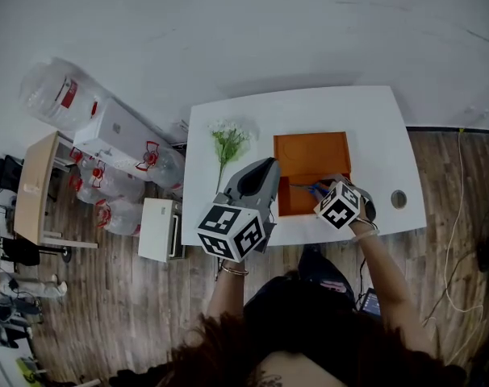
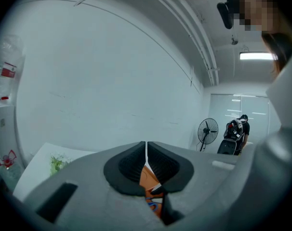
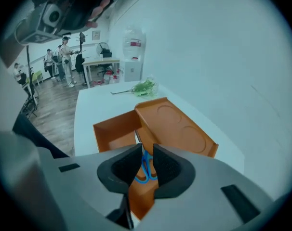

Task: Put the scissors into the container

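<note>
An orange container (image 1: 291, 203) stands on the white table (image 1: 374, 127) with its lid (image 1: 312, 156) swung open behind it. Blue-handled scissors (image 3: 146, 170) lie inside the box (image 3: 114, 129), next to the raised lid (image 3: 172, 124). My right gripper (image 3: 147, 150) hangs above them with a gap between its jaws, and nothing is pressed between the pads. From the head view it hovers over the box's right end (image 1: 315, 190). My left gripper (image 1: 265, 168) floats left of the container, jaws together (image 2: 146, 150), holding nothing.
A sprig of white flowers (image 1: 228, 139) lies on the table left of the container. A round hole (image 1: 399, 198) sits near the table's right edge. Water jugs (image 1: 119, 184) and a small white cabinet (image 1: 157, 228) crowd the floor on the left.
</note>
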Tool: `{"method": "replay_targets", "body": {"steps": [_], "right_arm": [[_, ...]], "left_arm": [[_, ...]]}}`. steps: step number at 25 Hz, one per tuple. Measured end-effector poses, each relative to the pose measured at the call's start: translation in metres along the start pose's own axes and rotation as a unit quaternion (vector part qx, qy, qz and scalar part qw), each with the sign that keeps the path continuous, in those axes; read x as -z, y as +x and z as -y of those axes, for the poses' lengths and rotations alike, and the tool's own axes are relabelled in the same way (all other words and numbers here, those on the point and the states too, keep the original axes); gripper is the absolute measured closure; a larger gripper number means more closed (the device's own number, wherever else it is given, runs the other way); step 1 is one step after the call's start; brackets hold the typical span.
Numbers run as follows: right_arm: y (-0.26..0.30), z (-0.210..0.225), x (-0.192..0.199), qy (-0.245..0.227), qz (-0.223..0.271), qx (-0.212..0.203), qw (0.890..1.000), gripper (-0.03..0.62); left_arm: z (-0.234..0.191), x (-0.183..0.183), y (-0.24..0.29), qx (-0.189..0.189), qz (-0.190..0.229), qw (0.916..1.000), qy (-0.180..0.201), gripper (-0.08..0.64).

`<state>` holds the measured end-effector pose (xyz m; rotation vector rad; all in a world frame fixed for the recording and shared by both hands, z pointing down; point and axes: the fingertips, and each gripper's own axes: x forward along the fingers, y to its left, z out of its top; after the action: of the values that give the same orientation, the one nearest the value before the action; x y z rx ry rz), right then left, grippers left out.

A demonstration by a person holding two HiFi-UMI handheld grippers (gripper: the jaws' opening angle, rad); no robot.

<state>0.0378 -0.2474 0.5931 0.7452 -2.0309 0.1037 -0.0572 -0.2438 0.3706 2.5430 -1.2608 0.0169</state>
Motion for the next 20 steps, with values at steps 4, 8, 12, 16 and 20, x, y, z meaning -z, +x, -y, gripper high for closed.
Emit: {"method": "replay_targets", "body": {"steps": [4,8,12,16,20], "right_arm": [[-0.022,0.006,-0.013,0.049,0.045,0.025,0.997,0.537],[-0.041,0.006,-0.020,0.104,0.090,0.045,0.990,0.546],[-0.066,0.003,-0.027,0.151,0.134,0.059,0.978,0.548],[-0.091,0.002,-0.037,0.164,0.170,0.079,0.968,0.555],[-0.116,0.000,-0.043,0.185,0.206,0.096,0.956,0.566]], "left_arm": [[0.011,-0.002,-0.008,0.008,0.006,0.9999,0.003,0.534],[0.019,0.000,-0.017,0.011,0.010,0.9999,0.007,0.534],[0.028,0.003,-0.026,0.013,0.011,0.9998,0.012,0.534],[0.036,0.003,-0.036,0.017,0.017,0.9996,0.013,0.534],[0.043,0.003,-0.045,0.018,0.021,0.9995,0.017,0.534]]}}
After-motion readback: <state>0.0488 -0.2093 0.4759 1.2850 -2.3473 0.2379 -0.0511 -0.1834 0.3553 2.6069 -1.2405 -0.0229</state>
